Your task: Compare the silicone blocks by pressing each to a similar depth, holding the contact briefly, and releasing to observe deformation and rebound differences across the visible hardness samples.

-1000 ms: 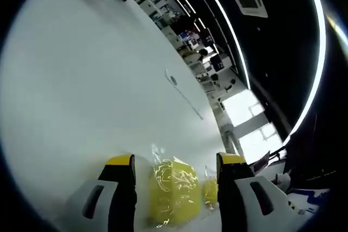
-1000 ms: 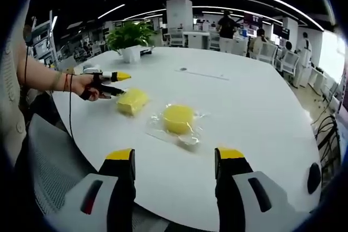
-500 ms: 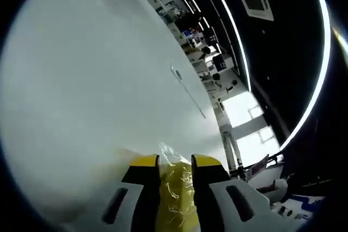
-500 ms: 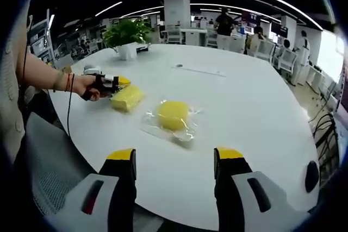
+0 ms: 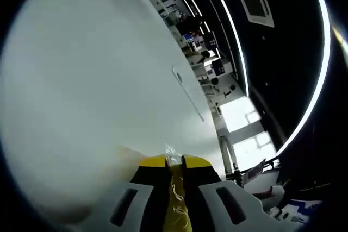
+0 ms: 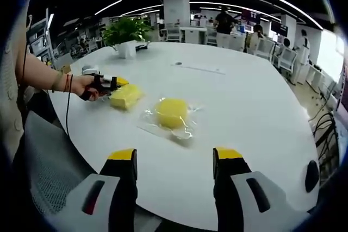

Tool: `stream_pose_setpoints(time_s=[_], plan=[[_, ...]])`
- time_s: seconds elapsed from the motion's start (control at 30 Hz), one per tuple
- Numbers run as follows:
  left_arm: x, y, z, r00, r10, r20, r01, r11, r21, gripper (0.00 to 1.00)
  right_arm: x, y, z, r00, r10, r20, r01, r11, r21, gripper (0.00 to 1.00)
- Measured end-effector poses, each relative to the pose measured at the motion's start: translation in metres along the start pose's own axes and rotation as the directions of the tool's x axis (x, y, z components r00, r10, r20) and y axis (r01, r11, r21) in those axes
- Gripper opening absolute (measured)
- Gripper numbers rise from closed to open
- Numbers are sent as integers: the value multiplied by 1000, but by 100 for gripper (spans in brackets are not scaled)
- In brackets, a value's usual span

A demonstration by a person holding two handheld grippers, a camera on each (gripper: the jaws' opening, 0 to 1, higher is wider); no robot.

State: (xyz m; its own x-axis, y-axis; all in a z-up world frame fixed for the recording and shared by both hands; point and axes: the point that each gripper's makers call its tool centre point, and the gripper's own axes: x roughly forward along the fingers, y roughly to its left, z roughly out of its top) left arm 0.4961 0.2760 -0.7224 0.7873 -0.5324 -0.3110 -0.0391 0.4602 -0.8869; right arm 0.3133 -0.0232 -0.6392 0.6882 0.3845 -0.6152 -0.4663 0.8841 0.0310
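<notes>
Nearest in the right gripper view: right gripper (image 6: 175, 162) hovering over the near edge of the white table (image 6: 261, 118), jaws wide apart, nothing between them. Farther on, mid-table: round yellow block (image 6: 171, 112) in a clear wrapper, lying flat, untouched, no long axis to speak of. Just left and slightly beyond: rectangular yellow block (image 6: 125, 95), also wrapped, long axis running from near left to far right across the table, its left end taken by the left gripper (image 6: 113, 82), held in a hand (image 6: 87, 86). Far behind, at the table's far left: a potted plant (image 6: 126, 32).

In the left gripper view: jaws drawn nearly together, clamped on the rectangular block (image 5: 176, 210), only a thin yellow strip and crinkled film showing between them.

Judged progress: first squeeze underway, at or near full depth; hold, release and rebound check to follow, then the round block entirely left to do.
</notes>
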Motion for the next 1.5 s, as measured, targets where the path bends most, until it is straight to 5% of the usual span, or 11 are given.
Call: stream_pose_setpoints(time_s=[0.63, 1.5], plan=[[-2, 2, 6, 999, 27, 20, -27, 999, 19, 0, 3, -2, 3, 1000, 5, 5, -5, 1000, -12, 50], [-17, -58, -3, 995, -96, 1, 95, 988, 120, 0, -5, 3, 9, 999, 24, 46, -23, 999, -32, 48]])
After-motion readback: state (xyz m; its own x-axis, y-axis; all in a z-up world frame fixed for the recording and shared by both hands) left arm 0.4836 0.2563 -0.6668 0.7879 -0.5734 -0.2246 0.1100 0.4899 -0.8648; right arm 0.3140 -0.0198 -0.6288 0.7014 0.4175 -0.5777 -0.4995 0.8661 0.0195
